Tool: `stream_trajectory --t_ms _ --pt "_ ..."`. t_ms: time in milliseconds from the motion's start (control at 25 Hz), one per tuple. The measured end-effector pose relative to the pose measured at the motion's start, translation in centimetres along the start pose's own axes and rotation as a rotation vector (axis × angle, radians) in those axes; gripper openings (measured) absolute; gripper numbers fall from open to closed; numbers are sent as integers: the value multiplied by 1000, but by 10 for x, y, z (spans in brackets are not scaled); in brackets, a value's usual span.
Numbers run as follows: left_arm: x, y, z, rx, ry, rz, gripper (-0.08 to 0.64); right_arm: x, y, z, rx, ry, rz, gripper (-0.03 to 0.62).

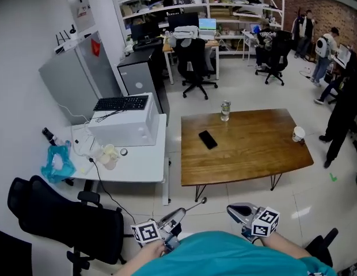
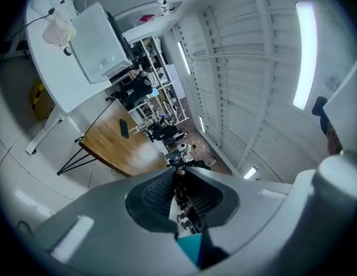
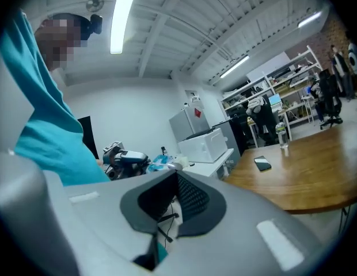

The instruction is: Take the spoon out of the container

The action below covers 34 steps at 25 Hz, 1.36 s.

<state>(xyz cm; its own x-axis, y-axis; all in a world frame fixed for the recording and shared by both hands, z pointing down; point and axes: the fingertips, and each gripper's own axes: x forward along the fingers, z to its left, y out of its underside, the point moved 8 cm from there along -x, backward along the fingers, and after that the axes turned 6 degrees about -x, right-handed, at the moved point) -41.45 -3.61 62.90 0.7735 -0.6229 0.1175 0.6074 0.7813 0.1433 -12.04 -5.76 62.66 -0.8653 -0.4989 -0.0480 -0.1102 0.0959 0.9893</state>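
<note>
In the head view both grippers are held close to my body at the bottom edge. My left gripper (image 1: 179, 214) is shut on a thin metal spoon (image 1: 194, 206), whose small round end points up and to the right over the floor. In the left gripper view the spoon (image 2: 179, 187) shows as a dark sliver pinched between the ribbed pads of the left gripper (image 2: 178, 175). My right gripper (image 1: 235, 210) sits to the right of it, jaws shut with nothing between them; its tips (image 3: 175, 170) meet in the right gripper view. No container stands near the grippers.
A wooden table (image 1: 253, 154) ahead carries a clear bottle (image 1: 225, 111), a black phone (image 1: 208, 139) and a white cup (image 1: 298, 134). To its left is a white desk (image 1: 138, 168) with a white box and a keyboard. A black chair (image 1: 63, 220) stands at lower left. People stand at far right.
</note>
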Motion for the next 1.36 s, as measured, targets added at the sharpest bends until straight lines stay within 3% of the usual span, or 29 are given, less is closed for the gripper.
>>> stream_trajectory --t_ms 200,280,960,1280,1360 --pt "9 -29 -18 487 250 19 48 3 -2 0 8 -8 -5 2" --pt "13 -30 -38 595 335 21 48 1 -1 -3 21 -5 -16 2" --pt "5 -10 -51 604 341 17 48 -15 -4 8 -11 -2 -3 0" --pt "-2 -7 -26 511 262 2 48 -17 -3 12 -22 0 -1 0" --pt "-2 -6 -29 526 272 6 48 -17 -4 12 -24 -2 -4 0"
